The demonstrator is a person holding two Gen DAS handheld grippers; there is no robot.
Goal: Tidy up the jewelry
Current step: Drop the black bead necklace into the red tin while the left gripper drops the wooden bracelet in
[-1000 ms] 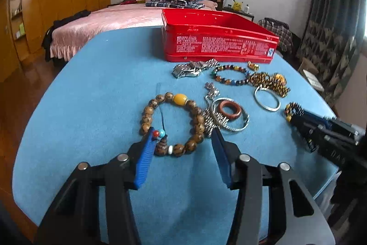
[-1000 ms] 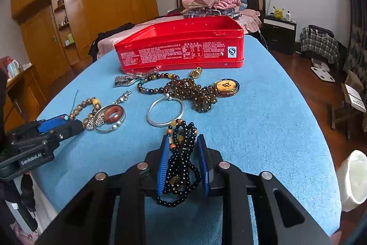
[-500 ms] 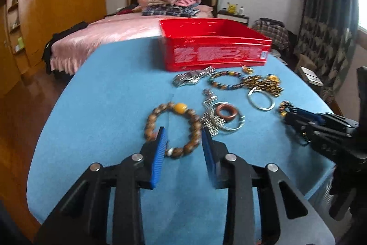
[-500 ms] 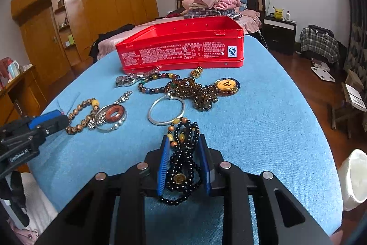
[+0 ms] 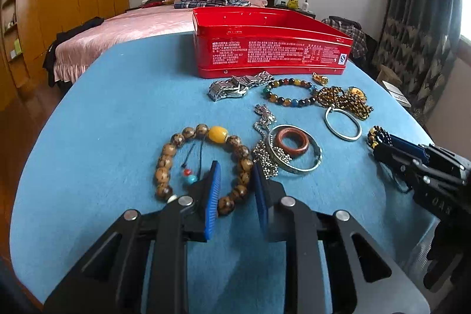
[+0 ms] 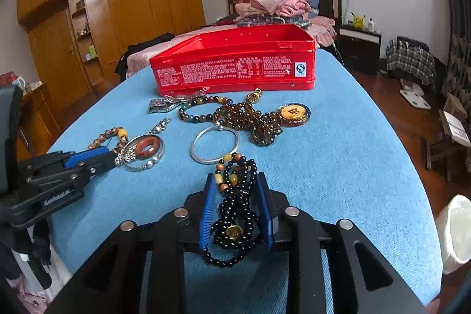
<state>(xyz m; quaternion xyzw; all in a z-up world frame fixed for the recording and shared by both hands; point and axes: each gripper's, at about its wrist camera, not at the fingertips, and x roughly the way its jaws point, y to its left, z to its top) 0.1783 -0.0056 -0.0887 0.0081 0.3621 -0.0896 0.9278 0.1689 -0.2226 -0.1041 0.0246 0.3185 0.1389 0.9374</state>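
Blue-padded left claw (image 5: 235, 190) tilted down, closing astride wooden bead bracelet (image 5: 203, 167); right claw (image 6: 237, 211) opening around black beads (image 6: 235, 211).

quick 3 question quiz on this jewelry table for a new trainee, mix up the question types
1. True or false: the red tin has no lid on it.
2. Which piece lies between the pads of the left gripper? A) the wooden bead bracelet B) the metal watch C) the plain silver bangle
3. Fill in: the beads between the fingers of the right gripper are mostly ____ in colour.

Key: 1 true. 2 A; its jaws are closing around the bracelet's near right side. 3 black; that is the black bead strand, and the jaws are opening.
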